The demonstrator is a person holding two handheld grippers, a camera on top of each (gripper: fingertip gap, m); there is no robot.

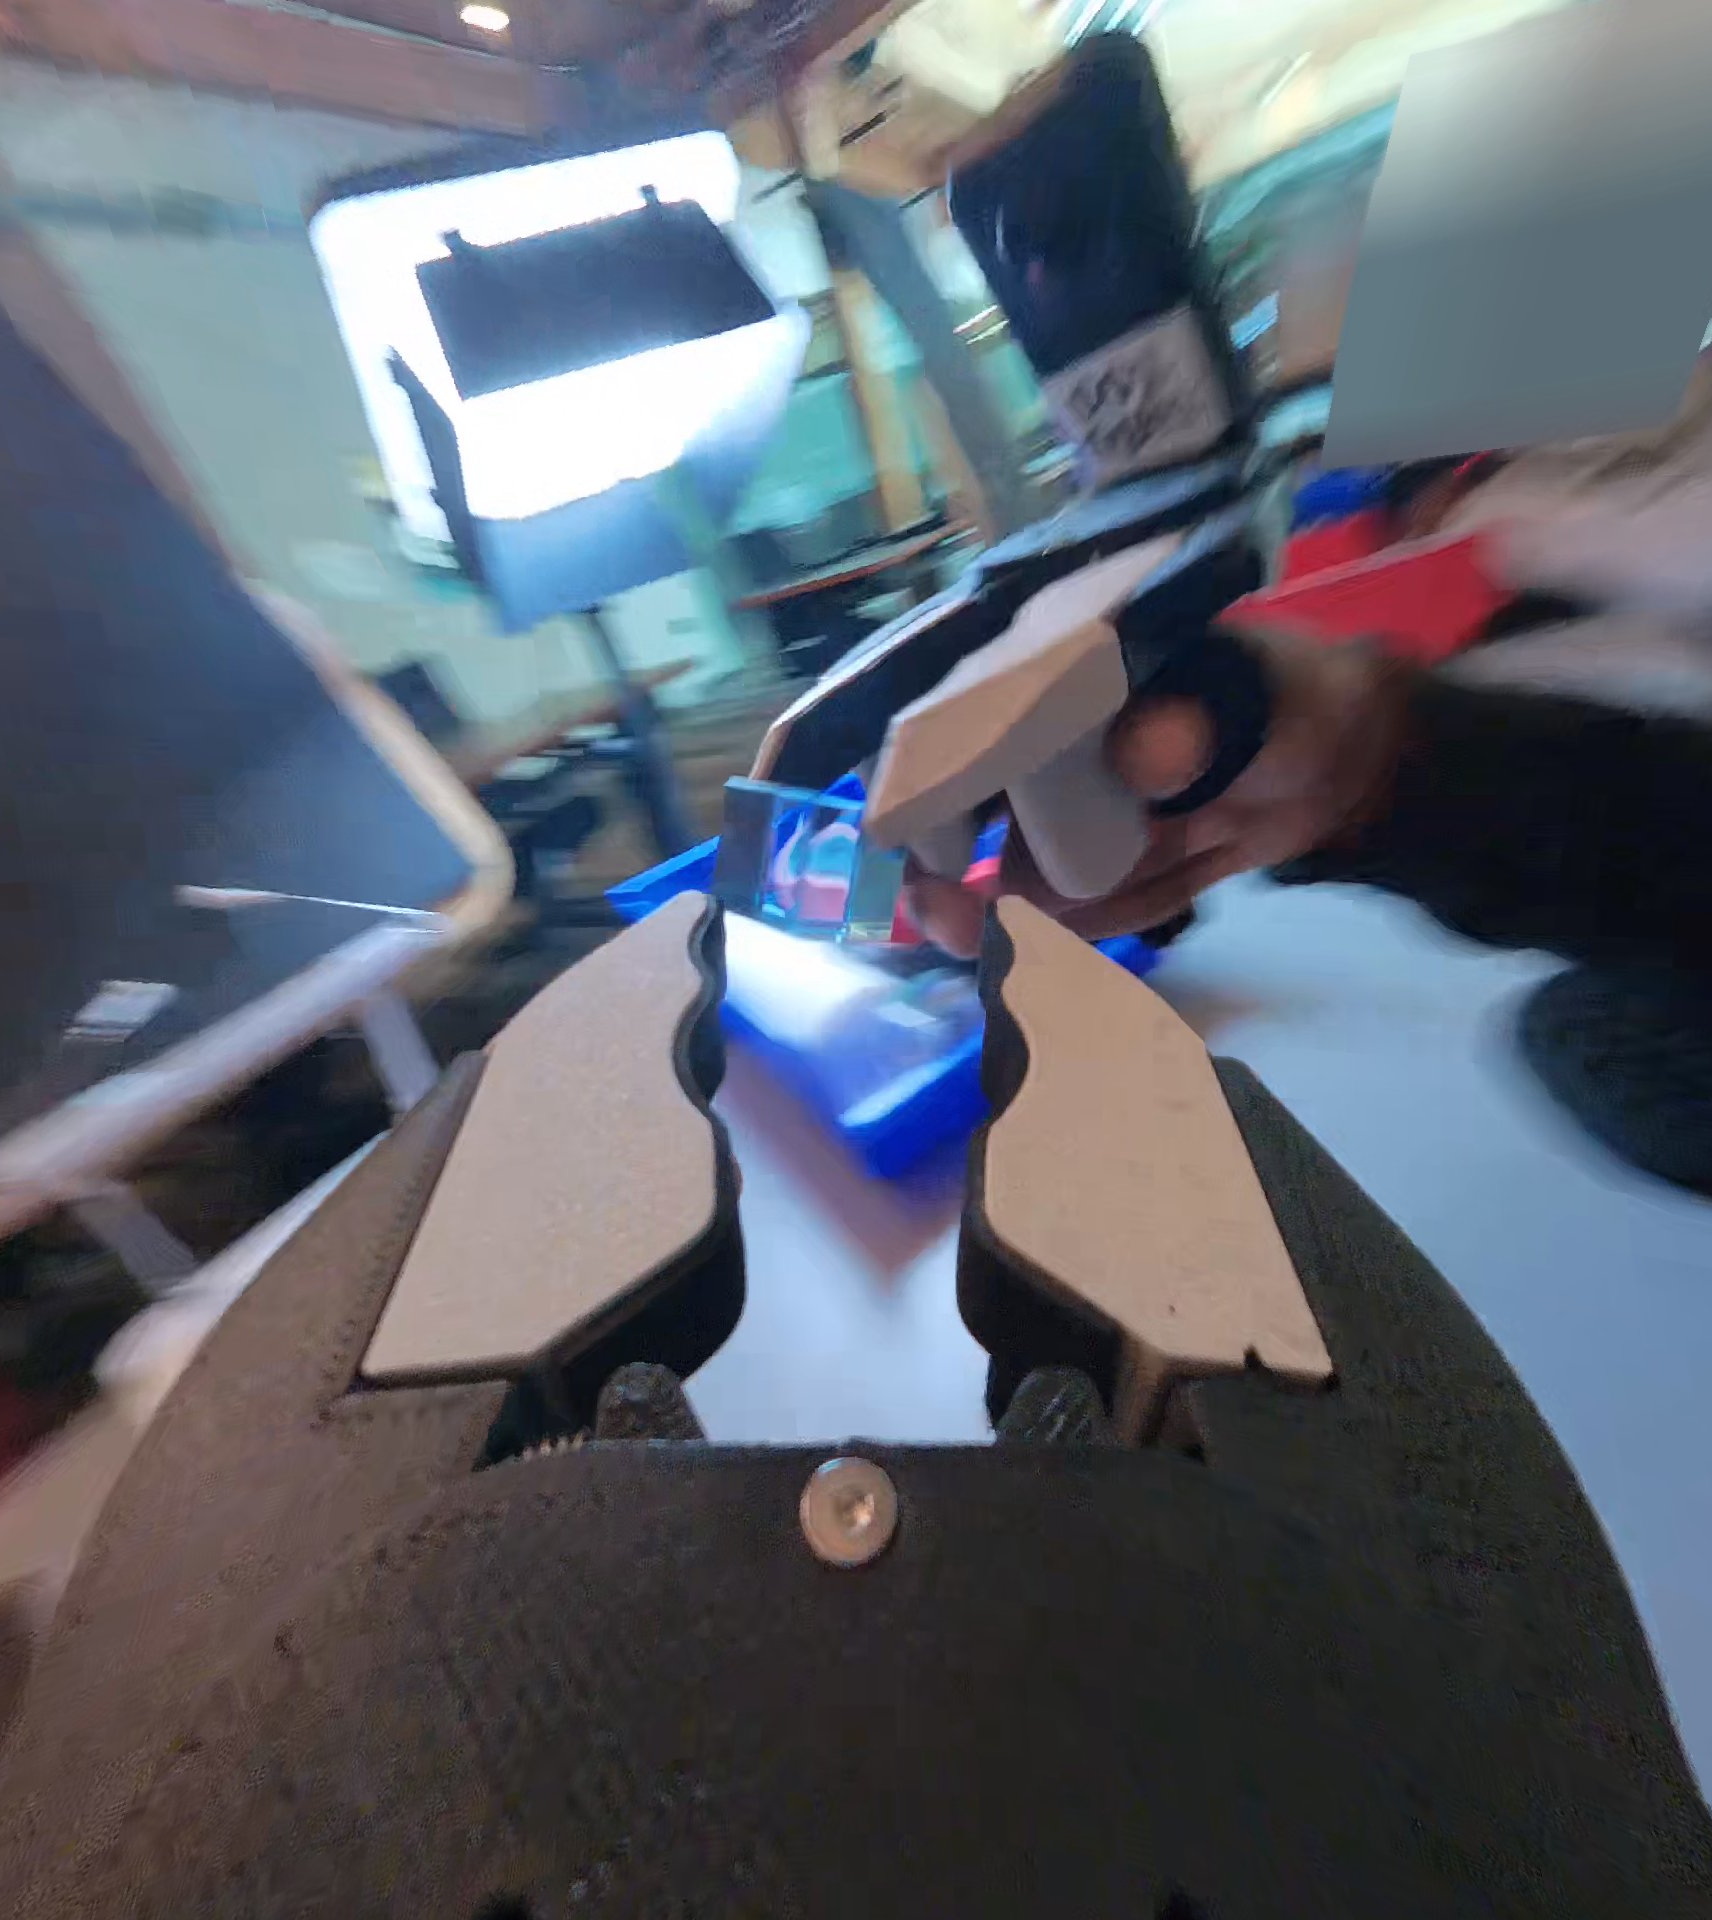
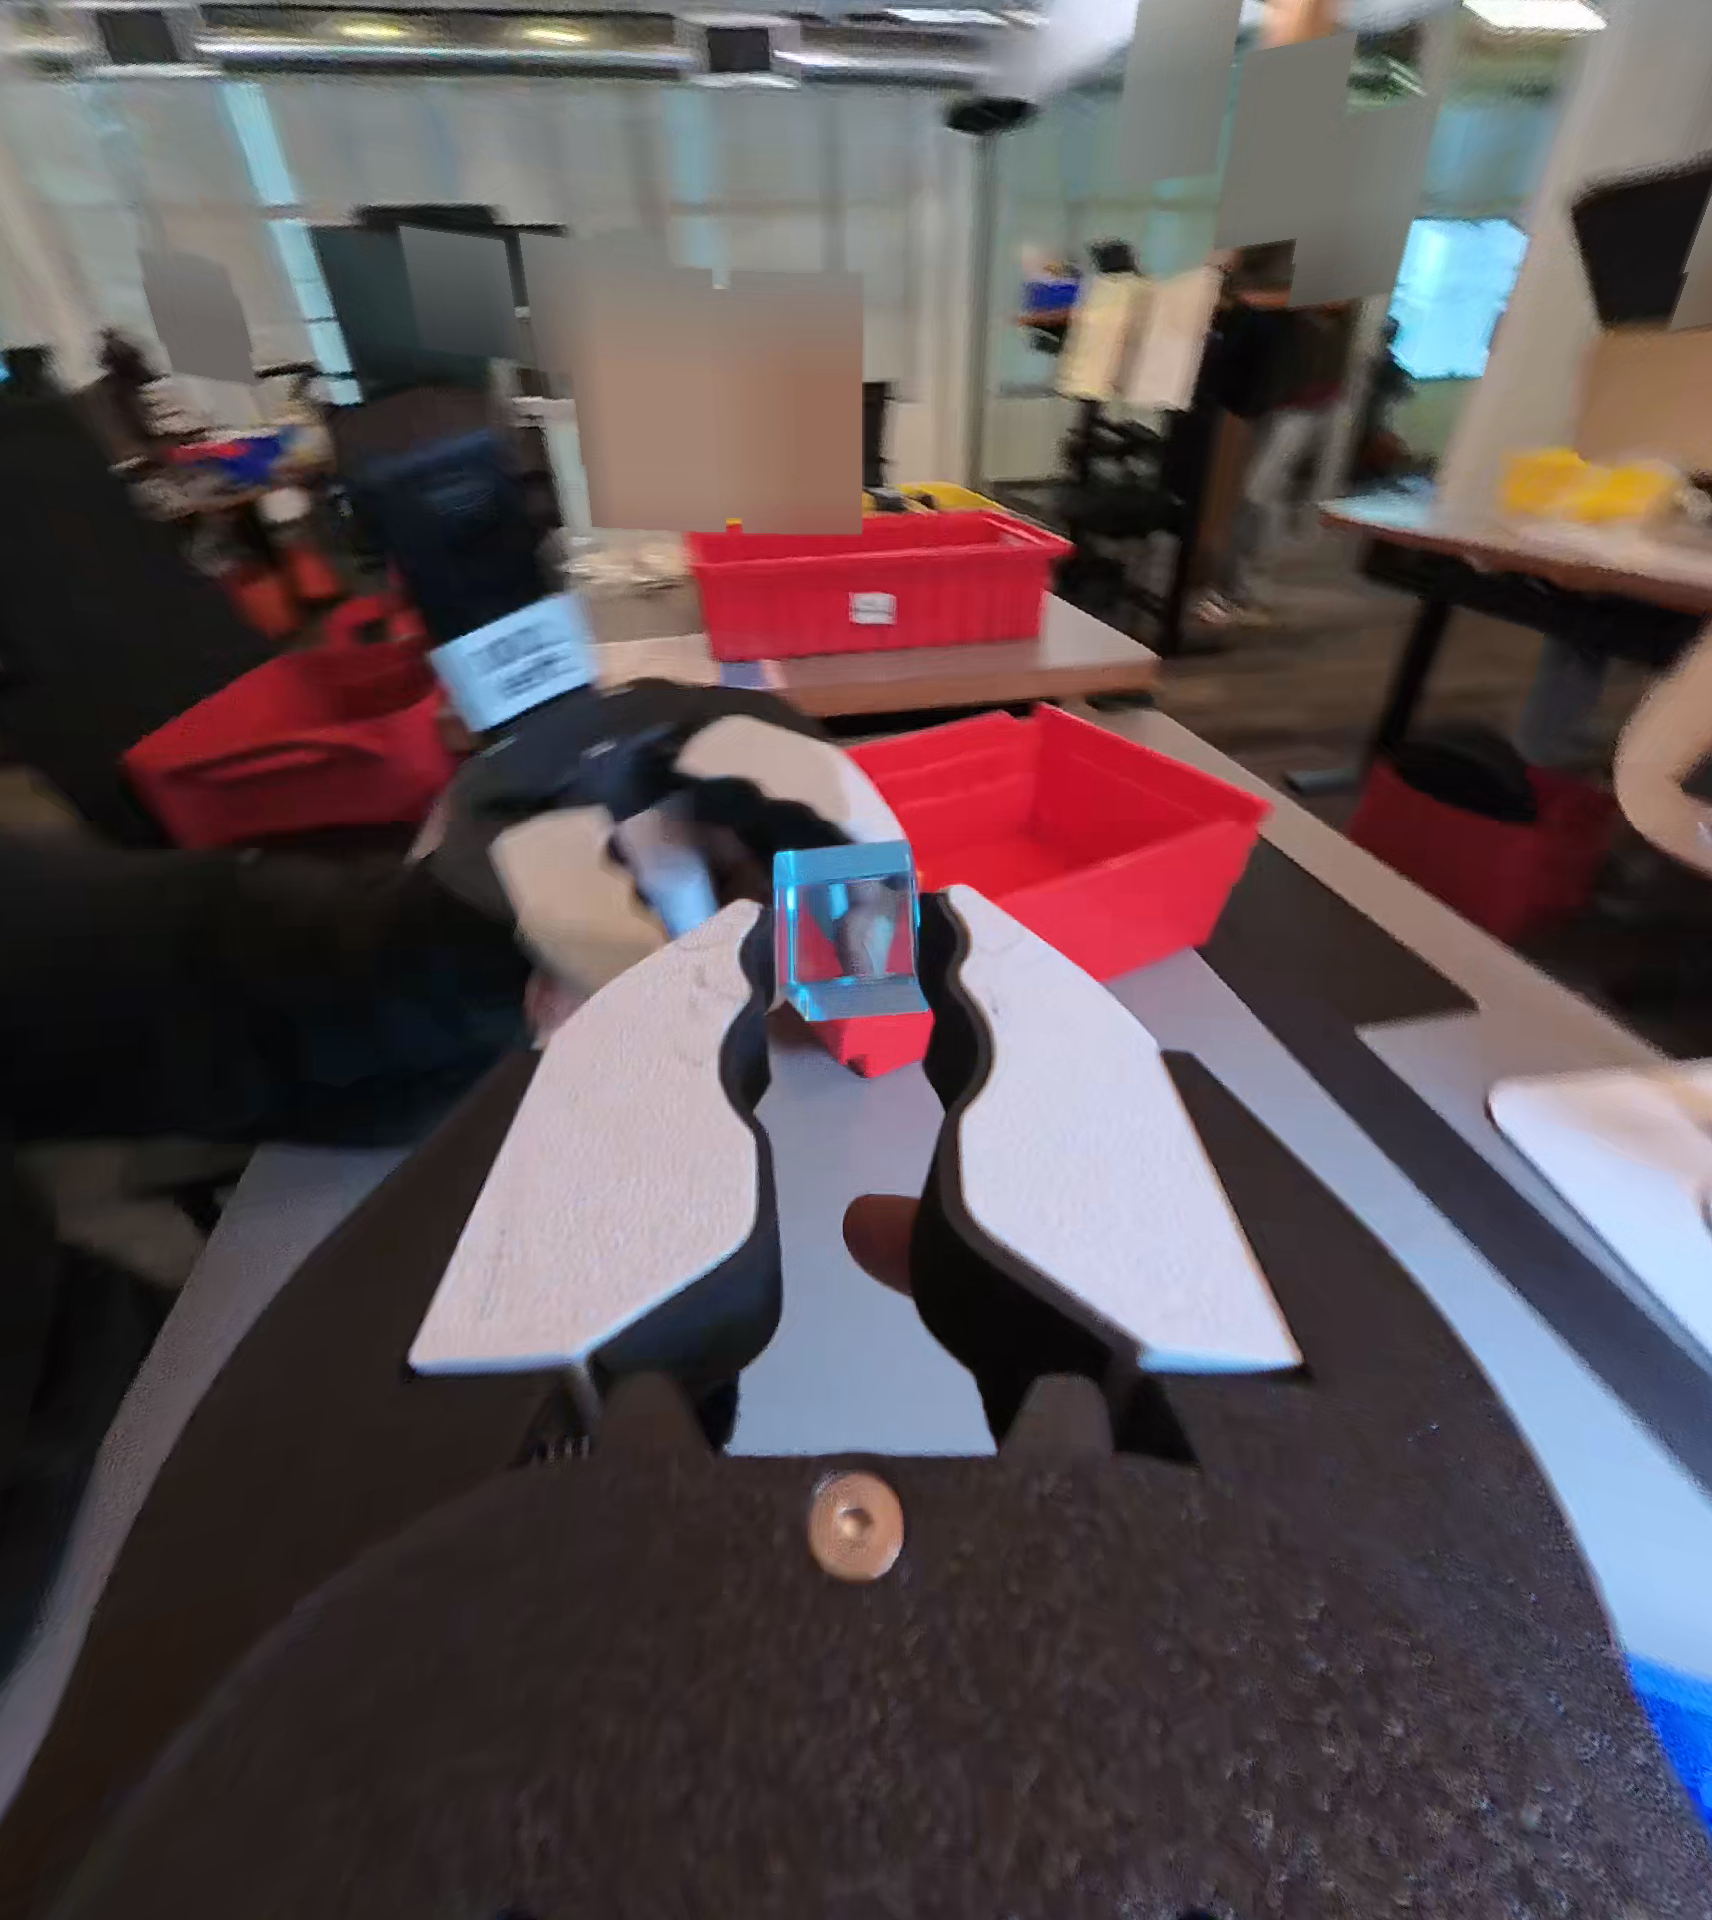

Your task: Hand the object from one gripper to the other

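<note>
A clear glass cube (image 2: 847, 930) sits between the fingertips of my right gripper (image 2: 847, 956), which is shut on it and holds it above the grey table (image 2: 862, 1340). In the left wrist view the cube (image 1: 810, 868) hangs just beyond my left gripper (image 1: 852, 930), near its left fingertip. The left gripper is open, with nothing between its fingers. My right gripper (image 1: 831, 805) reaches in there from the upper right, held by a hand. In the right wrist view the left gripper (image 2: 758, 873) comes in from the left, open, close behind the cube.
A blue bin (image 1: 893, 1101) lies on the table under the cube. An open red bin (image 2: 1049, 831) stands behind it, and another red bin (image 2: 873, 582) is on a farther table. A white stand base (image 2: 1641, 1153) is at the right.
</note>
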